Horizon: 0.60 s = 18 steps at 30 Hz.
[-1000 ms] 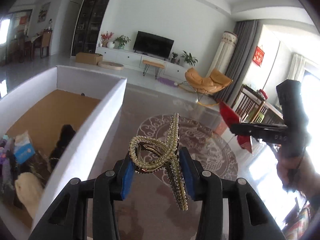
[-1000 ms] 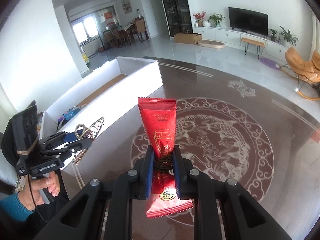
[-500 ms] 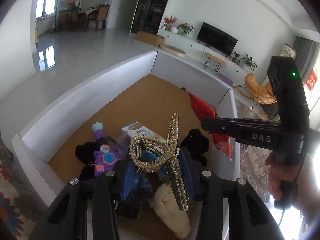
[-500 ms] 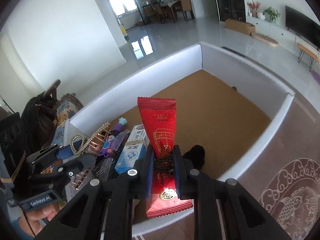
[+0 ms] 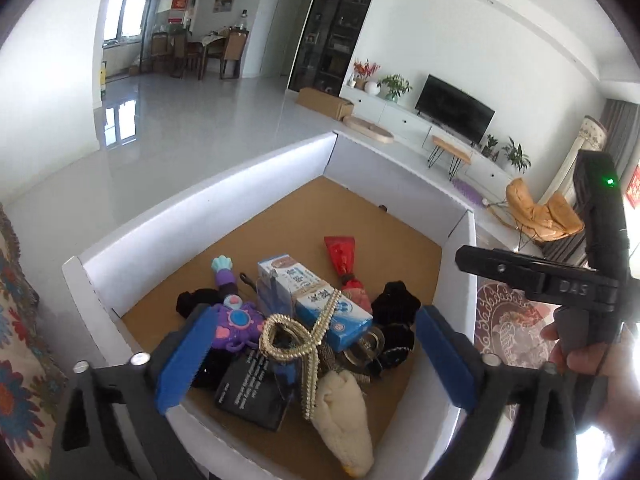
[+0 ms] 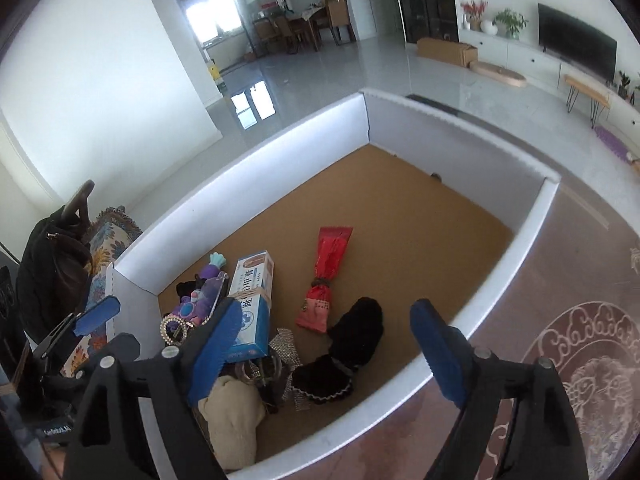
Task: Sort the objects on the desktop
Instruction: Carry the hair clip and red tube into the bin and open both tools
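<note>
Red packet lies released on the box floor at frame centre, long axis toward upper right, just above the right tool, whose jaws, like the left tool's over the gold hair clip, just opened wide.

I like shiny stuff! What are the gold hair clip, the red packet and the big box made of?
The gold hair clip looks like metal set with tiny sparkly stones; its beaded rows glint. The red packet seems to be glossy plastic film, crinkled and tied at the middle. The big box looks like smooth white board with a brown cardboard or cork-like floor, matte.
</note>
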Motion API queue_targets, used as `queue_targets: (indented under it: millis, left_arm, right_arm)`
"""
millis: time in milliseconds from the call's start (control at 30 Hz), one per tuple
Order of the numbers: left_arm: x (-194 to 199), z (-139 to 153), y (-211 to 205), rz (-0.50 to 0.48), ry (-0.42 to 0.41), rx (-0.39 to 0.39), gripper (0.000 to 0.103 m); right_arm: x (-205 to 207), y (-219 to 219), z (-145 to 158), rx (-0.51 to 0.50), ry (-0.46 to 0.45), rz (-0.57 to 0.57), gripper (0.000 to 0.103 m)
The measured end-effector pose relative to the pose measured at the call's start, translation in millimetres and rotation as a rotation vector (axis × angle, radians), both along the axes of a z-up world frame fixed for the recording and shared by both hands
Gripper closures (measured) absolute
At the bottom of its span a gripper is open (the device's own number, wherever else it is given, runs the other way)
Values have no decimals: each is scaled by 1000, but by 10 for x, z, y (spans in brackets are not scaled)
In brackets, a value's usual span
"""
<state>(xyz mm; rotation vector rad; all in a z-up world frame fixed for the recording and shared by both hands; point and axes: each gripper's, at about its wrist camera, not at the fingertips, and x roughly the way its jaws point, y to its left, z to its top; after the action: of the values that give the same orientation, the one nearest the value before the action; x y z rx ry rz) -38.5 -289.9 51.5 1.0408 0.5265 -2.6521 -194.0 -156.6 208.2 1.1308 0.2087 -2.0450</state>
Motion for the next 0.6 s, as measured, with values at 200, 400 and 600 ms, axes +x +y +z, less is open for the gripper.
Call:
queue_targets:
  millis: [200,400,600]
  left_arm:
    - [200,286,213,165,26,-172,0]
    - [290,454,360,258,-8,-262,0]
    - [387,547,408,276,15,-245,0]
  right_arm:
    - [163,95,126,87,-37,59,0]
    - [253,145,253,179,87,54,0]
    - [288,101,368,177,103,68,0]
